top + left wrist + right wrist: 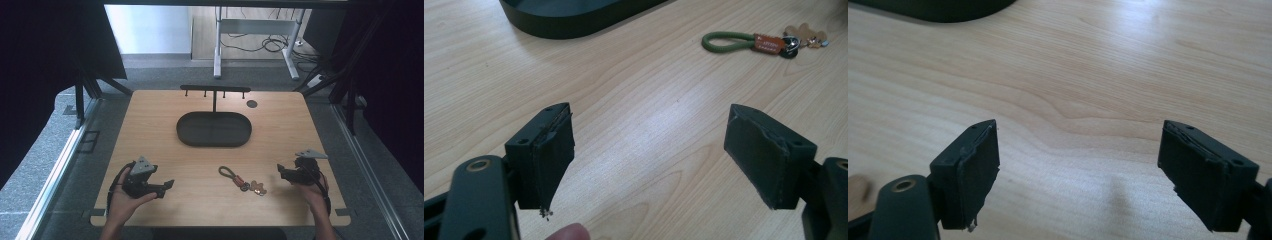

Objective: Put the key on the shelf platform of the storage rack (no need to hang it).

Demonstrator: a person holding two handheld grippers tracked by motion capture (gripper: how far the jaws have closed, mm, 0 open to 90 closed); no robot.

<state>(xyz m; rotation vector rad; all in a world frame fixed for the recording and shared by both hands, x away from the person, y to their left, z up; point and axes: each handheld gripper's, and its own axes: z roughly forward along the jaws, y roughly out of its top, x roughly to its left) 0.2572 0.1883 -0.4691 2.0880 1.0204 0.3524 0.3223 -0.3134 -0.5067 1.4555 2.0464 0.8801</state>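
Note:
A keychain (242, 180) with a green cord loop, a brown tag and small charms lies on the wooden table (150, 130) near the front, between my two grippers. In the left gripper view the keychain (764, 42) lies at the upper right, well beyond the jaws. My left gripper (167, 186) rests at the front left in a hand, open, with bare wood between its jaws (649, 160). At the front right, my right gripper (281, 171) is open too, nothing between its jaws (1078, 175). A dark oval tray (214, 129) with an upright hook rack (215, 90) stands at the back centre.
A small dark disc (252, 104) lies near the table's back right. The tray's rim (574, 20) shows at the top of the left gripper view. Black curtains flank the table, and a white desk frame (255, 30) stands behind it.

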